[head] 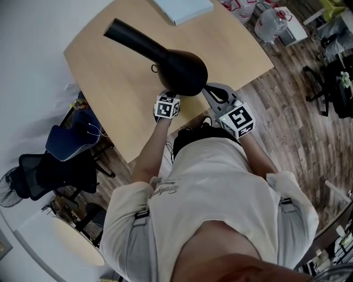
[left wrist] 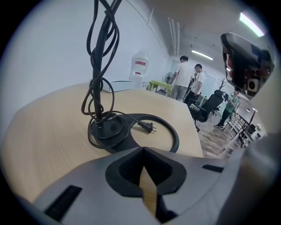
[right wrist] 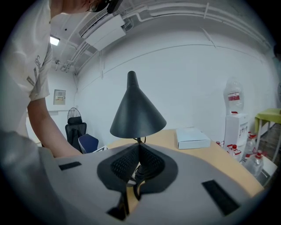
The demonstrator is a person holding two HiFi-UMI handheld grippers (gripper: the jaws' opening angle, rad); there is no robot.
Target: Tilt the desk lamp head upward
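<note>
A black desk lamp stands on the wooden table [head: 116, 82]. Its cone head [head: 179, 69] opens downward in the right gripper view [right wrist: 137, 112], just beyond my right gripper [right wrist: 139, 147]. In the left gripper view I see the lamp's round base [left wrist: 107, 129], its ring foot [left wrist: 173, 134], the looped cord [left wrist: 99, 66] and the plug [left wrist: 147, 126] in front of my left gripper [left wrist: 143, 150]. Both grippers [head: 168, 96] [head: 214, 92] sit at the table's near edge, close under the head. The jaws of each meet at the tips, with nothing between them.
A white box [head: 182, 8] [right wrist: 192, 137] lies at the table's far end. Water bottles [head: 270, 22] stand on the floor beyond the table. Chairs [head: 71, 140] are to the left of the table. Several people [left wrist: 182, 79] stand far off in the room.
</note>
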